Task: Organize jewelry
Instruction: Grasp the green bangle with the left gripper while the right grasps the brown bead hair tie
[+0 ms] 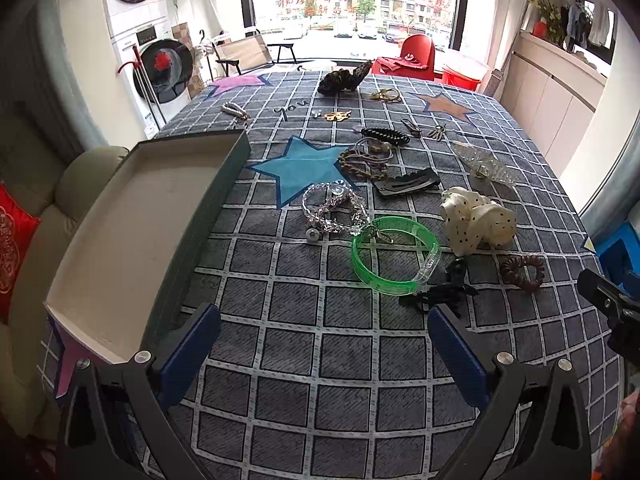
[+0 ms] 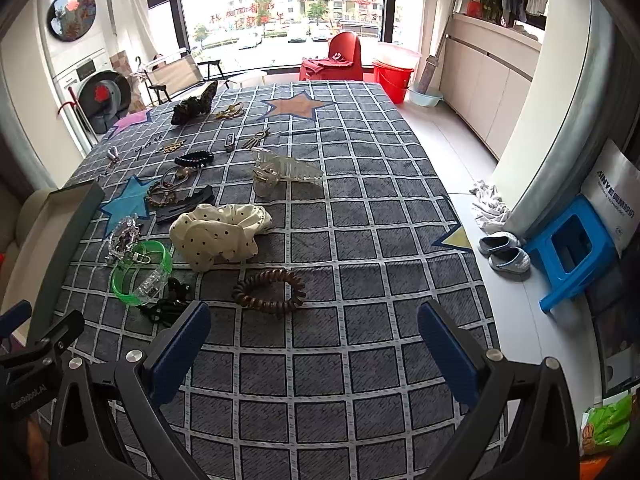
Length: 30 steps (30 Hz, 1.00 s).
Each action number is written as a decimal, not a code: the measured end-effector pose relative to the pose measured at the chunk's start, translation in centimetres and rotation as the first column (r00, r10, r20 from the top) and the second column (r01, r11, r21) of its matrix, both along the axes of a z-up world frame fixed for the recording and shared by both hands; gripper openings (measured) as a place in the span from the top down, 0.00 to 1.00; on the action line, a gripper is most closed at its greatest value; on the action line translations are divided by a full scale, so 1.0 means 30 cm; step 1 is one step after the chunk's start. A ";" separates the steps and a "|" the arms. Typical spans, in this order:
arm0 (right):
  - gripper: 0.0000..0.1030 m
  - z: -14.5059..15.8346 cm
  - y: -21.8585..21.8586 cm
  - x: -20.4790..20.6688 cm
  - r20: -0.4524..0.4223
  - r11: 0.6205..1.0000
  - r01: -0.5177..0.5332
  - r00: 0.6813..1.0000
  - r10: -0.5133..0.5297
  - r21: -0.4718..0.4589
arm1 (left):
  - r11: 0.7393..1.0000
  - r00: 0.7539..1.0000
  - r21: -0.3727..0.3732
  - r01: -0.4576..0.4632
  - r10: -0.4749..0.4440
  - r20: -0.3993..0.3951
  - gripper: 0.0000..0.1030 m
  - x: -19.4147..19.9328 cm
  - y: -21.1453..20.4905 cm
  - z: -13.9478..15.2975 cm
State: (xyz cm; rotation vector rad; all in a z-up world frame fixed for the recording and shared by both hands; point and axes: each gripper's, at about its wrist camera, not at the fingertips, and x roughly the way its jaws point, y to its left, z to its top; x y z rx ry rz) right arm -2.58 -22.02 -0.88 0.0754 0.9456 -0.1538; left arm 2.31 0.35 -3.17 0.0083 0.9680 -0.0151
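Both claws hang released over the near tabletop (image 2: 360, 360), left claw (image 1: 324, 344) and right claw (image 2: 314, 338) holding nothing, so the sorting looks barely begun. Just ahead lie the brown coil tie (image 2: 269, 290) and the green bangle (image 1: 394, 256), then the dotted scrunchie (image 2: 220, 236) and beaded bracelets (image 1: 332, 208). The box (image 1: 132, 236) on the left appears empty, and clips and chains are scattered to the far edge.

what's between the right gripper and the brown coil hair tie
Only bare checked cloth, seen in the right wrist view; the right gripper is open just short of the brown coil hair tie.
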 end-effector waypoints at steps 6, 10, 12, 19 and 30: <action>0.00 -0.039 -0.007 0.025 -0.022 1.000 -0.013 1.000 0.013 0.002 | 0.994 0.998 -0.104 -0.023 0.017 -0.053 0.00 0.068 0.033 -0.040; 0.00 -0.074 -0.010 0.056 -0.039 1.000 -0.025 0.999 0.025 0.010 | 0.988 0.996 -0.150 -0.024 0.011 -0.089 0.00 0.122 0.036 -0.077; 0.00 -0.094 -0.009 0.072 -0.049 1.000 -0.030 0.998 0.030 0.006 | 0.987 0.995 -0.160 -0.019 0.004 -0.099 0.00 0.144 0.030 -0.091; 0.00 -0.164 0.000 0.129 -0.088 0.998 -0.055 0.995 0.056 0.009 | 0.984 0.991 -0.175 -0.017 -0.007 -0.135 0.00 0.206 0.013 -0.143; 0.00 -0.251 0.053 0.198 -0.127 0.994 -0.112 0.986 0.109 -0.013 | 0.976 0.988 -0.218 -0.017 -0.017 -0.155 0.00 0.252 0.000 -0.182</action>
